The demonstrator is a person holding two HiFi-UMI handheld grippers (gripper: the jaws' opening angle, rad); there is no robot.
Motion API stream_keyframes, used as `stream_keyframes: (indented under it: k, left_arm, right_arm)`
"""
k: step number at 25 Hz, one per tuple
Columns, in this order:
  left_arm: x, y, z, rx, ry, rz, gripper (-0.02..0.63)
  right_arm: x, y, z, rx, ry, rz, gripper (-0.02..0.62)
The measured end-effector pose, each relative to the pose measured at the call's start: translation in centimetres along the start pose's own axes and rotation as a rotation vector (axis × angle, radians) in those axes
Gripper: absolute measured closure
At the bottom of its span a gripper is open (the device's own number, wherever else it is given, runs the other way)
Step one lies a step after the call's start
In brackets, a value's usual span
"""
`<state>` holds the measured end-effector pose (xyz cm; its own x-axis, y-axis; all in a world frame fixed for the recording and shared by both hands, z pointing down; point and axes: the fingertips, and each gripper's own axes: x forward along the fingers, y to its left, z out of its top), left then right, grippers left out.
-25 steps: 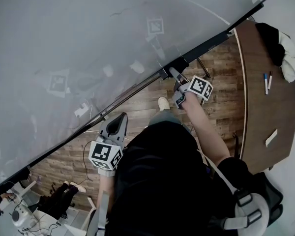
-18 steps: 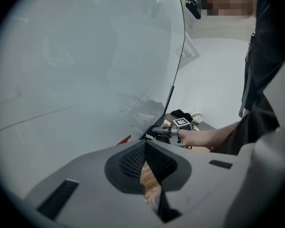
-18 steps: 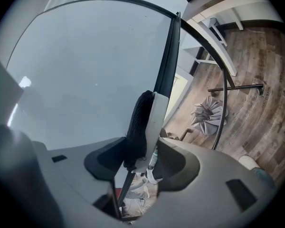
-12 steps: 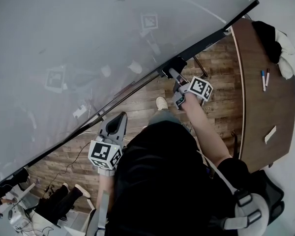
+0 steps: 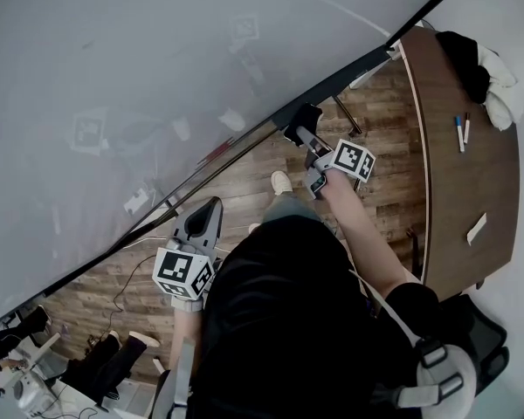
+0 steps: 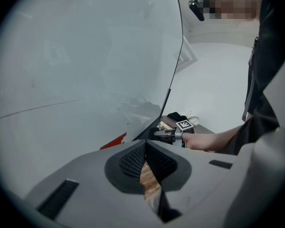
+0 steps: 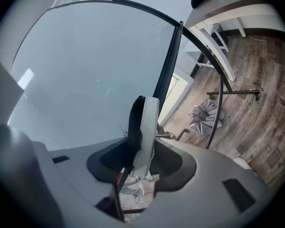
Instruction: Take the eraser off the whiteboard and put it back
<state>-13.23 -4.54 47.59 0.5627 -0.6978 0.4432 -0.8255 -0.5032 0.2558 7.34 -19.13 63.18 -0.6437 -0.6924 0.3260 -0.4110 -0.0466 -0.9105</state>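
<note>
Right gripper view shows eraser [image 7: 147, 127] standing lengthwise upright (felt facing whiteboard [image 7: 85, 80]).

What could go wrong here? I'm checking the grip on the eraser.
The right gripper, whose jaws have just been closing, holds the eraser by one end only. Most of it sticks out past the jaws, so it may tilt or slip out. Only wooden floor lies beneath, so a slip means a drop.

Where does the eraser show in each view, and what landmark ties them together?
Head view: eraser above centre, at the whiteboard's lower edge.
Left gripper view: near centre, small and dark.
Right gripper view: centre, between the right tongs, which have just been closing.
Shared landmark: the whiteboard.
</note>
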Motion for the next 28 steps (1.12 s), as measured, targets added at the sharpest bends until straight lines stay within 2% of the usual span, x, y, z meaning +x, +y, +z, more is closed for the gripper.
stream_keyframes:
  k: [7,14,20,28]
  left_arm:
    - [-0.4,-0.9,-0.2,0.000,-0.018,-0.021,0.600]
    - [-0.4,-2.2,0.4,-0.004,-0.062,-0.052,0.600]
    - [-0.3,-3.0,1.0,0.007,-0.088,-0.085,0.600]
    - [-0.6,-3.9,2.2,0.038,-0.121,-0.137,0.600]
  right_arm:
    - [-2.5,1.5,-1.2,-0.011,-0.008,0.027,0.433]
    - [-5.7,4.4,-1.8,-0.088,-0.008,0.056,0.436]
    - [-8.5,8.2,-2.2,-0.217,-0.007,0.083,0.439]
    - [-11.7,14.5,-2.7,-0.455,-0.038,0.123,0.440]
